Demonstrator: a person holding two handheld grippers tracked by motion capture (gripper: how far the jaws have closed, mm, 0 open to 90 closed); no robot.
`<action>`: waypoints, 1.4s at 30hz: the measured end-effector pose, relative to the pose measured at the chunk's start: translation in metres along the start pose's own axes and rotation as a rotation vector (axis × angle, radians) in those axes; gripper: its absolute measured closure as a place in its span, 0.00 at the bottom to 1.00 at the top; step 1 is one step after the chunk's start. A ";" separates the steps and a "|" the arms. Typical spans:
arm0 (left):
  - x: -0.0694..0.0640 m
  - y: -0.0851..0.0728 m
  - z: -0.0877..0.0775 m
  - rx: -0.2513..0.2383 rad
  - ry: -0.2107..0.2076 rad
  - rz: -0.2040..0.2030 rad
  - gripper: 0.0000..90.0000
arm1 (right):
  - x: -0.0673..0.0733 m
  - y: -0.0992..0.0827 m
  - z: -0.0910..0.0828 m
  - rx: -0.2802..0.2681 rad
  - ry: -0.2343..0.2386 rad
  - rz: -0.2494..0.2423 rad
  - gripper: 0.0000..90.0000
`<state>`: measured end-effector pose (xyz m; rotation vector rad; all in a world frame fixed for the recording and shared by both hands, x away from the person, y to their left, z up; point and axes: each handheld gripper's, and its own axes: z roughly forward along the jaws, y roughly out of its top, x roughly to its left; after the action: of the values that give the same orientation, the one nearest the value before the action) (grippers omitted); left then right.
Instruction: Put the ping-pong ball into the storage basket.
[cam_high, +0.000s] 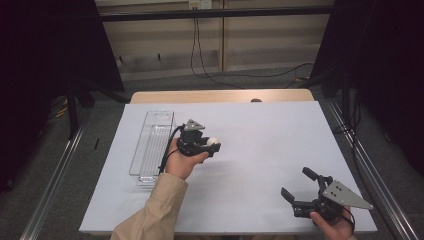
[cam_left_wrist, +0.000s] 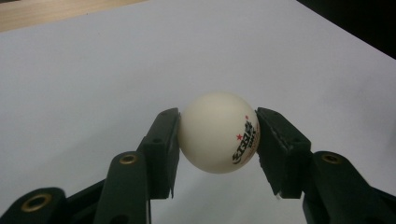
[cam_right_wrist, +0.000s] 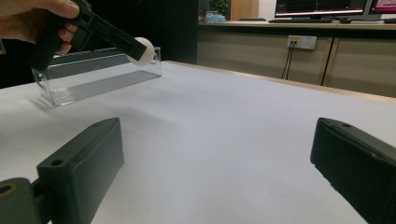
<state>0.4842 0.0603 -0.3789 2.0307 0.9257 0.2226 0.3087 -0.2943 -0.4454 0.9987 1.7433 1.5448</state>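
Left gripper (cam_high: 212, 145): clamps ball (cam_left_wrist: 218, 132), beside tray (cam_high: 152, 145) near desk's left edge.
Right gripper (cam_high: 299, 186): jaws wide, near corner.

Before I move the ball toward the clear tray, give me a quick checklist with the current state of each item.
1. Ball held by the left gripper: ok, a jaw presses on each side.
2. Grip centred: ok, the jaws meet the ball about at its widest part.
3. Ball lifted off the sheet: ok, the right gripper view shows it in the air in front of the tray.
4. Tray free to receive: ok, nothing seen inside in the high view.
5. Right gripper out of the way: ok, open, at the near right of the sheet.
6. Grip firmness: cannot tell.
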 end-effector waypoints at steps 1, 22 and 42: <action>0.000 0.000 0.000 0.002 0.000 -0.002 0.57 | 0.000 0.000 0.000 -0.001 -0.001 0.000 0.02; 0.004 0.000 -0.006 -0.008 0.012 -0.019 0.57 | 0.000 0.000 0.000 -0.001 0.001 -0.001 0.02; 0.010 -0.001 -0.013 -0.002 0.022 -0.016 0.57 | 0.000 0.000 0.000 -0.001 0.000 0.001 0.02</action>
<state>0.4848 0.0758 -0.3731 2.0223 0.9551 0.2374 0.3086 -0.2942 -0.4454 0.9993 1.7427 1.5458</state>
